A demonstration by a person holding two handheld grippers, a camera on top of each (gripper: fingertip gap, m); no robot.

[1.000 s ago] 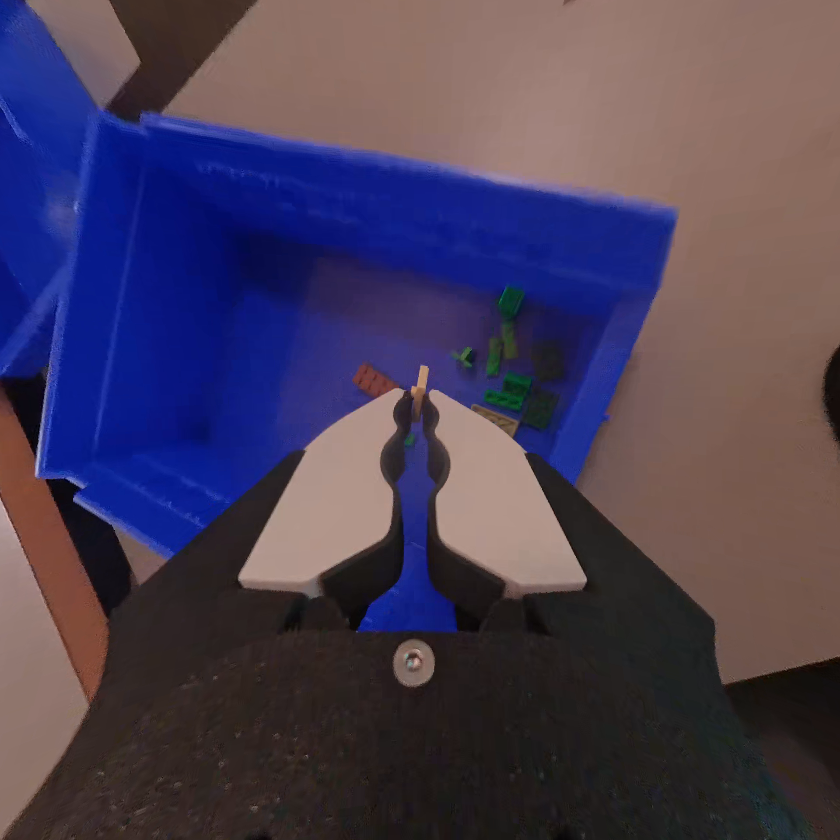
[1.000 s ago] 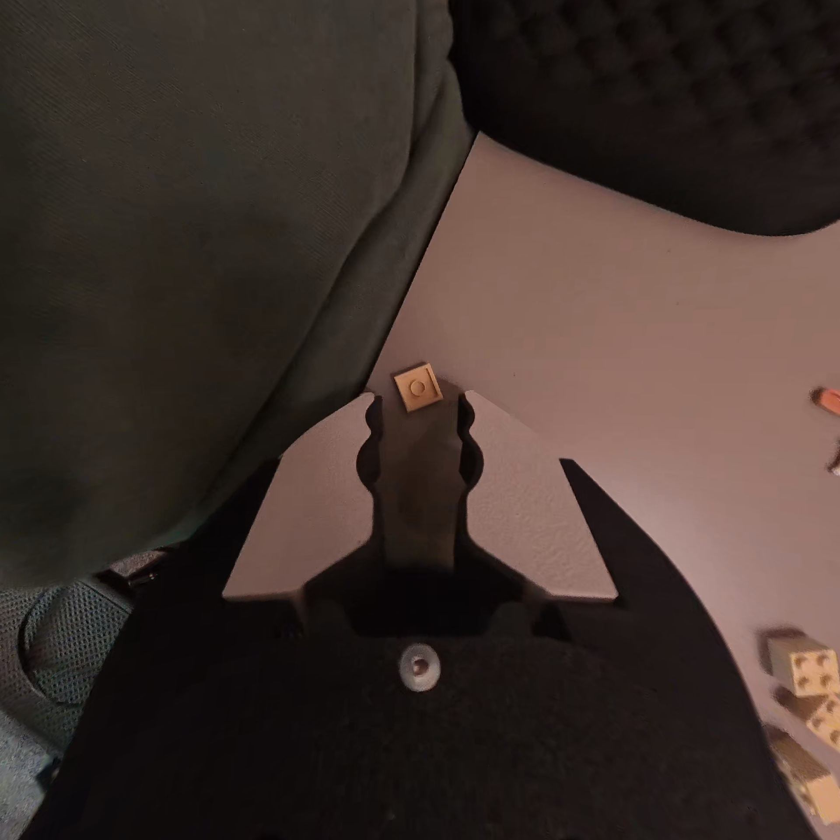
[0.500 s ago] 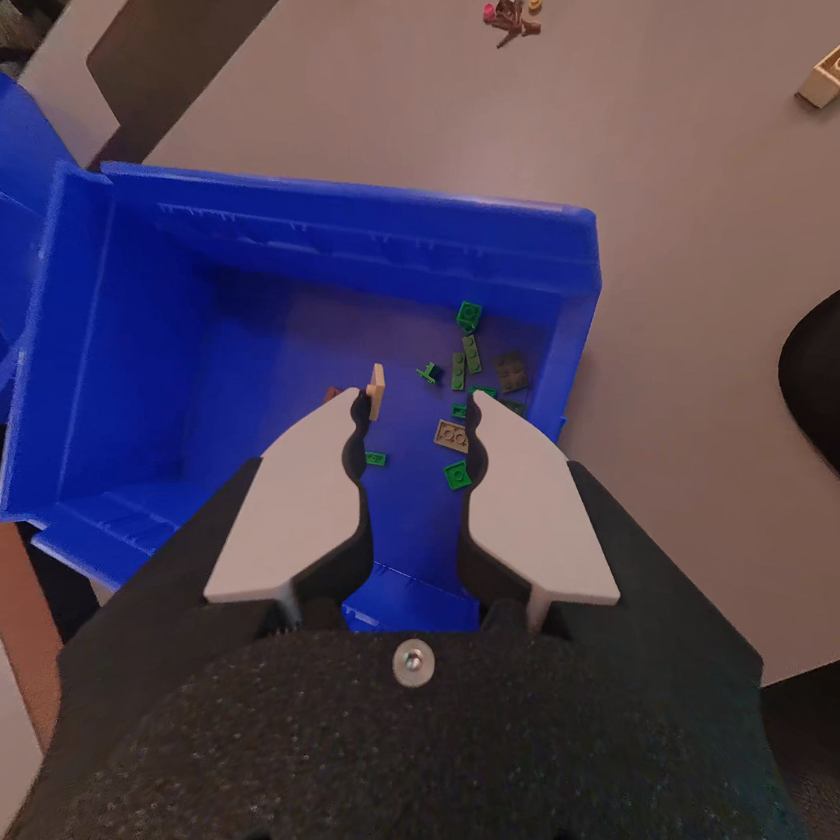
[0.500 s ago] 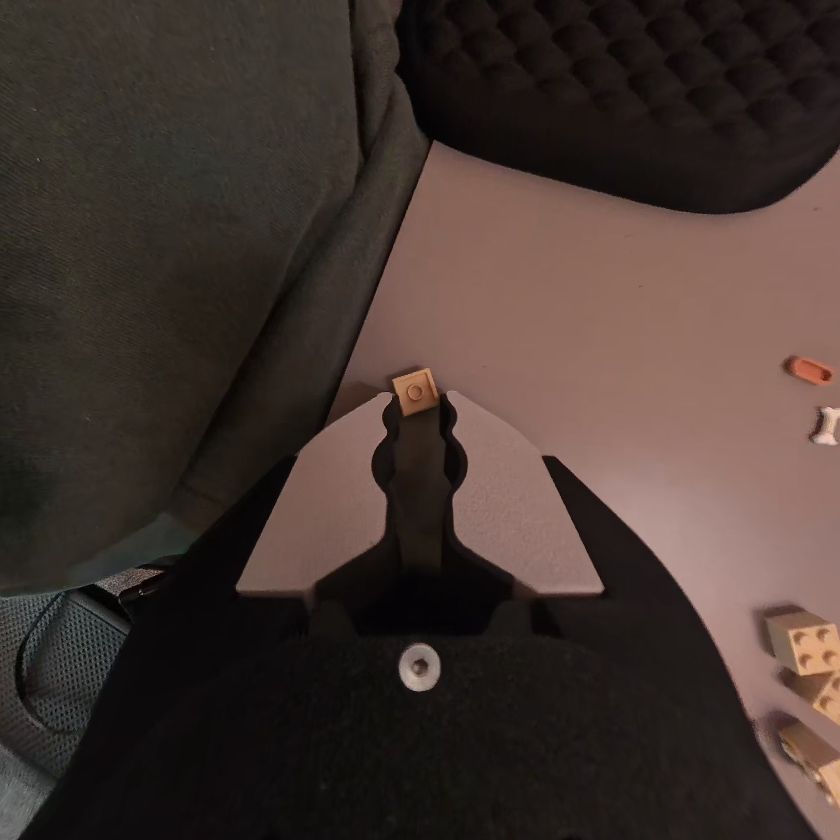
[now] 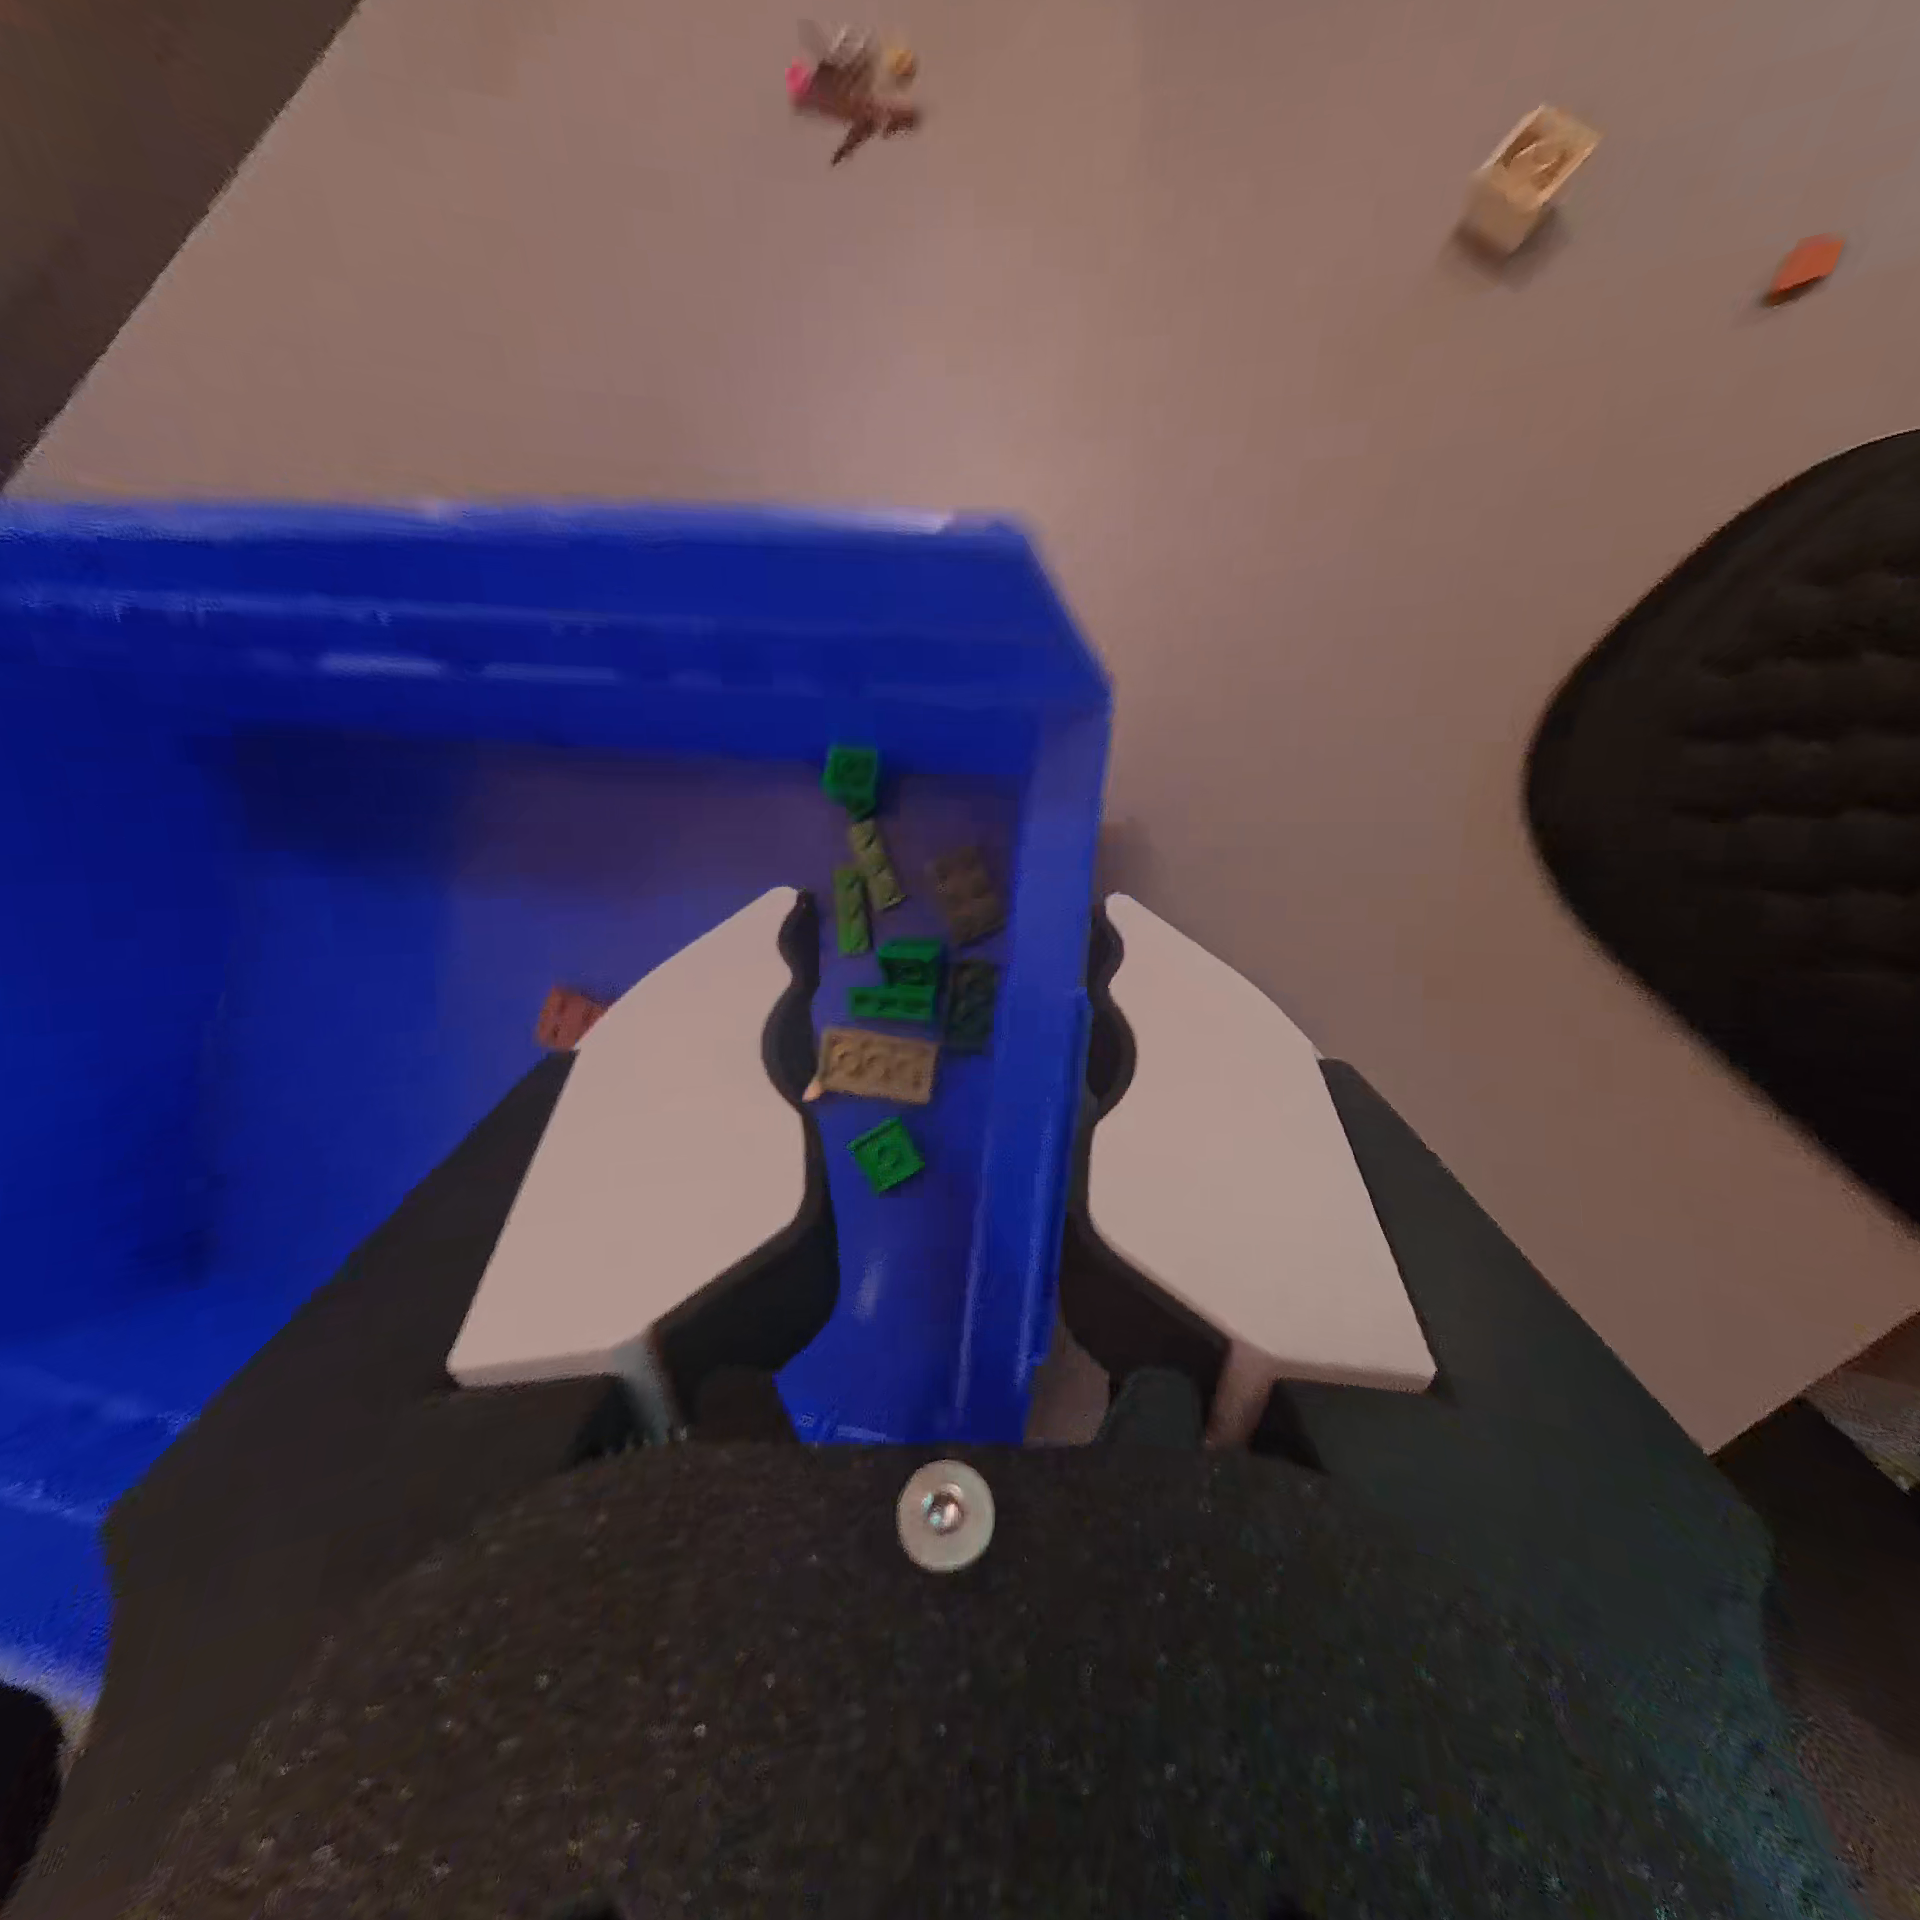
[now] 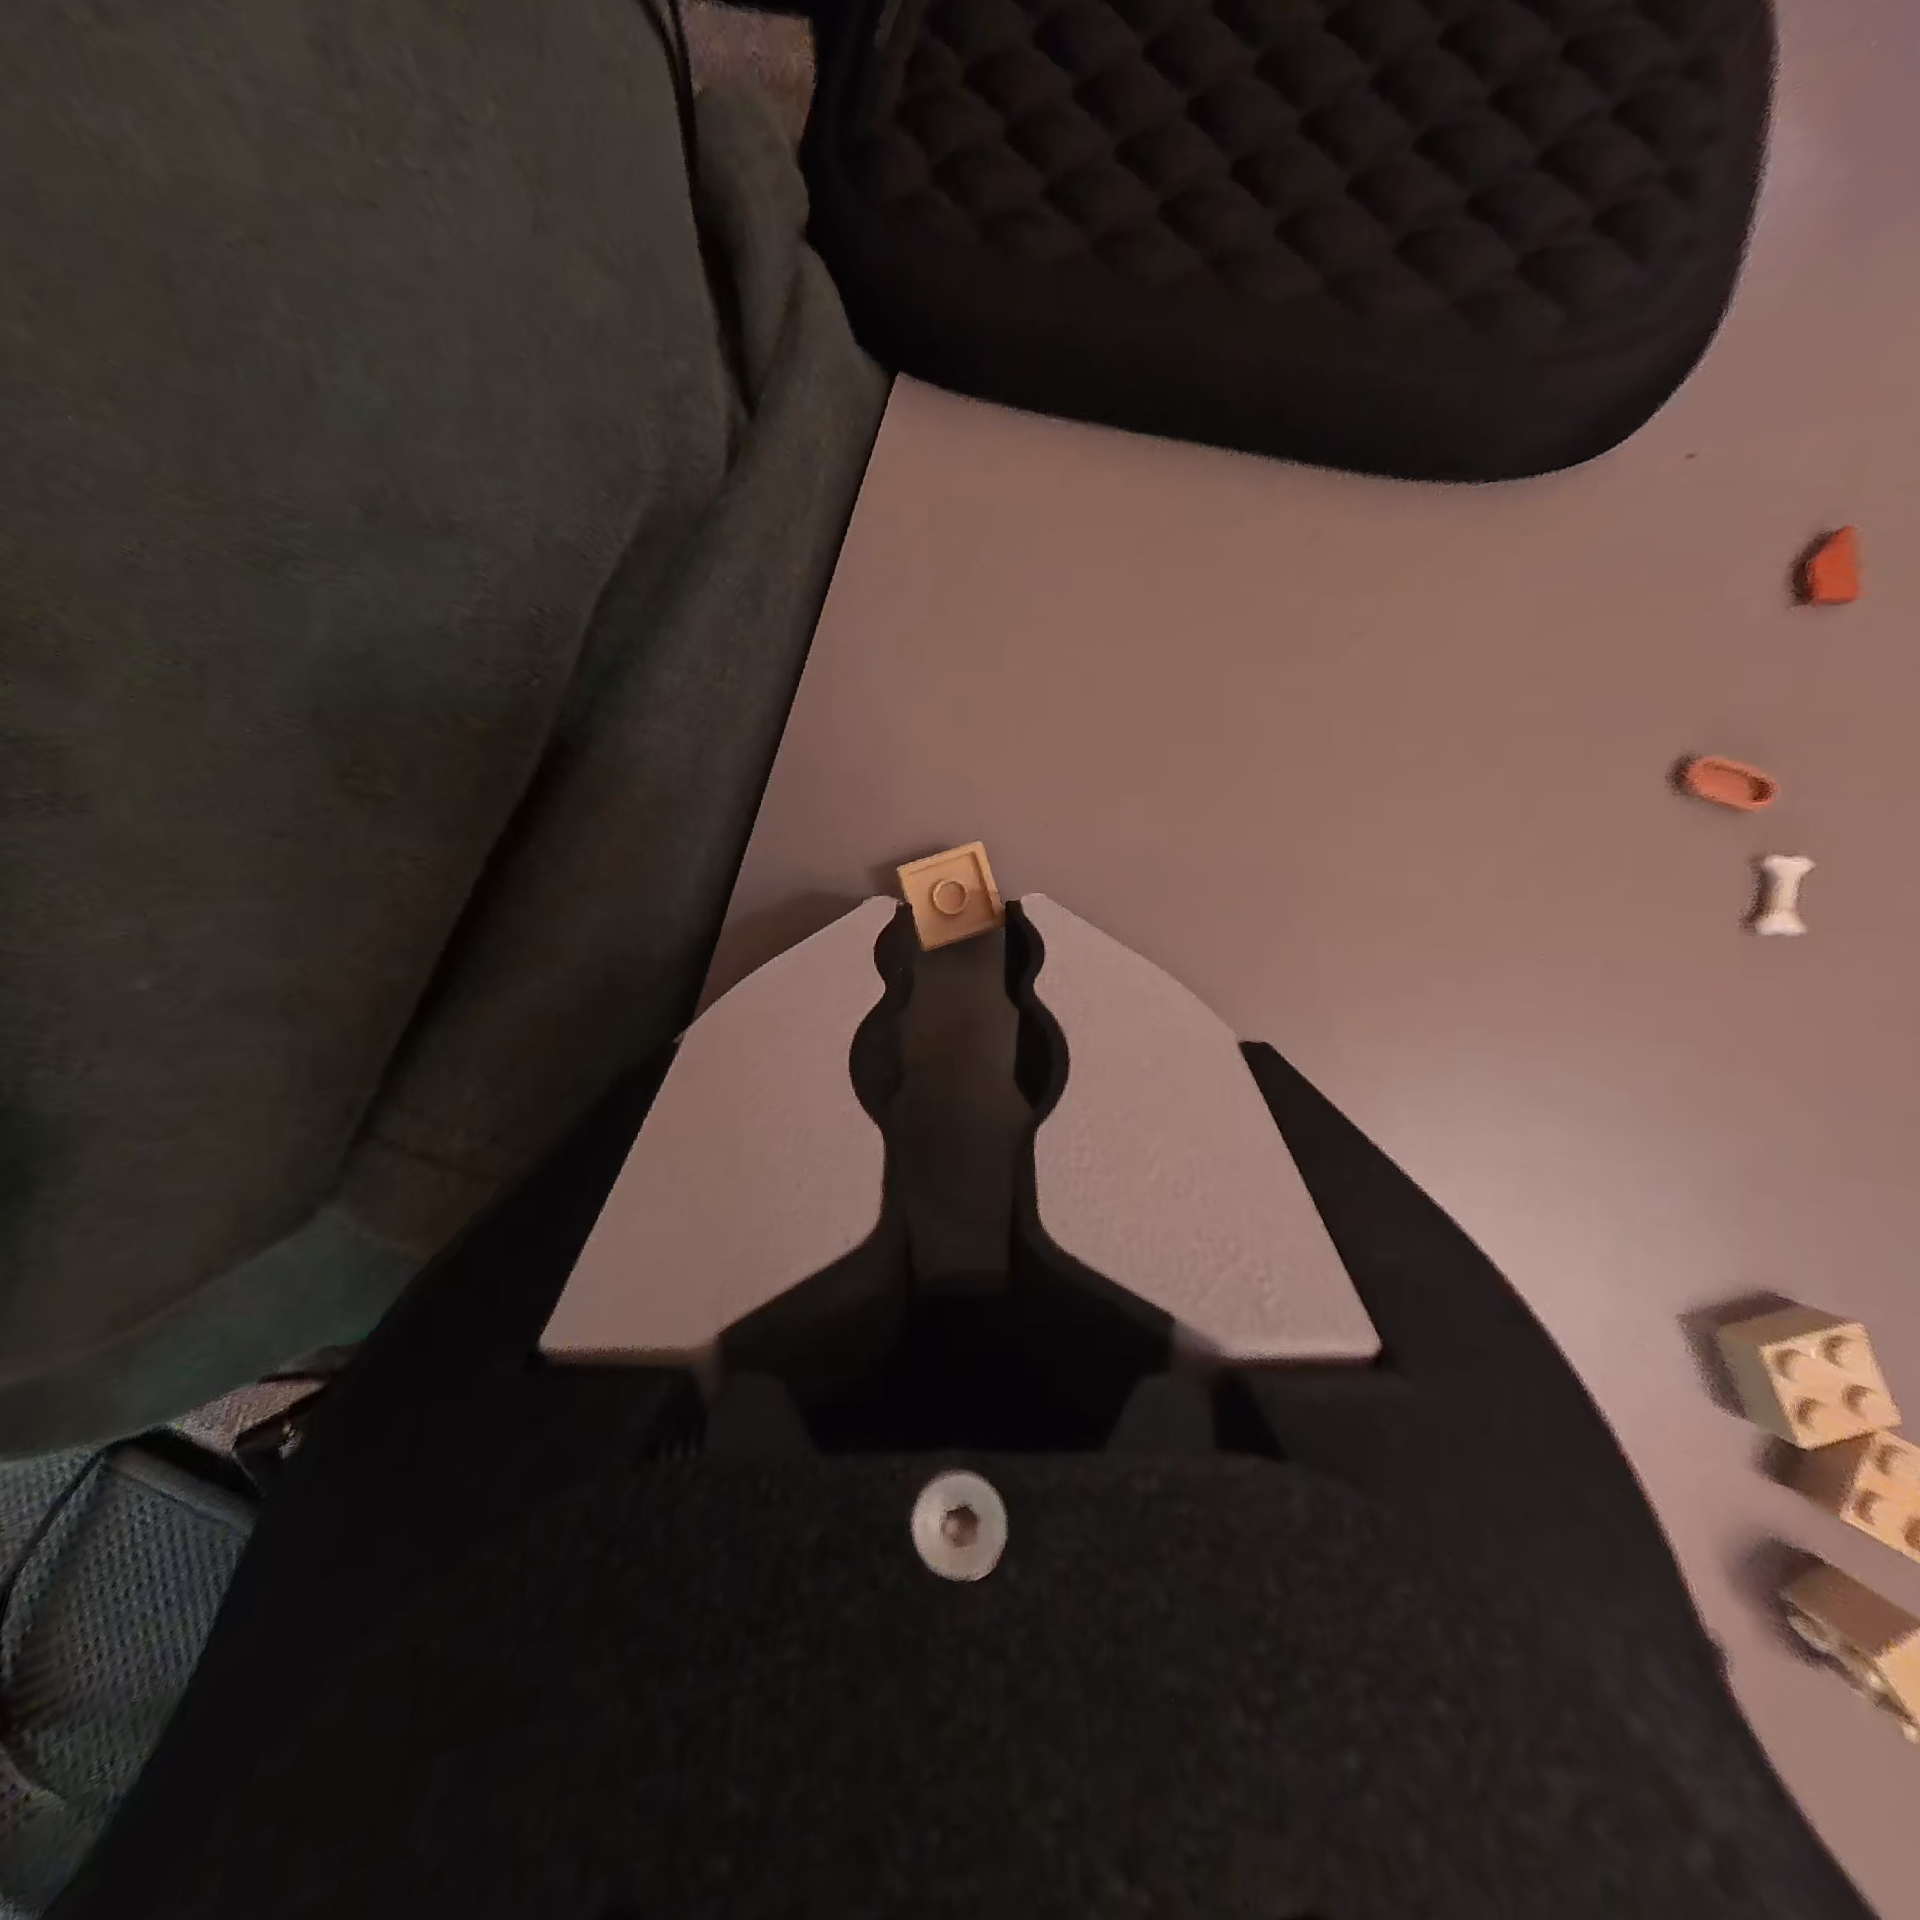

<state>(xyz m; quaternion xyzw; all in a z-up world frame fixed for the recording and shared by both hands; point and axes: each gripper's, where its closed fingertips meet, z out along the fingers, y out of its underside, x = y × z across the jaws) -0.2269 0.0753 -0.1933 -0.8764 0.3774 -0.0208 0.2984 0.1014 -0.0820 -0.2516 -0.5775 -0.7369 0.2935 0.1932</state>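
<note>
Tan one-stud plate (image 6: 948,896) is sitting pinched at the right gripper (image 6: 954,914) tips, beside the table edge; left gripper (image 5: 948,914) is hanging wide, empty, straddling the blue bin (image 5: 1055,831) wall above green plates (image 5: 885,997).

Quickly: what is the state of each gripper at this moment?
Left gripper: open, empty, over the blue bin.
Right gripper: closed on the tan square plate.

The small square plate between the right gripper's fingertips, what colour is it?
Tan, clearest in the right wrist view.
</note>
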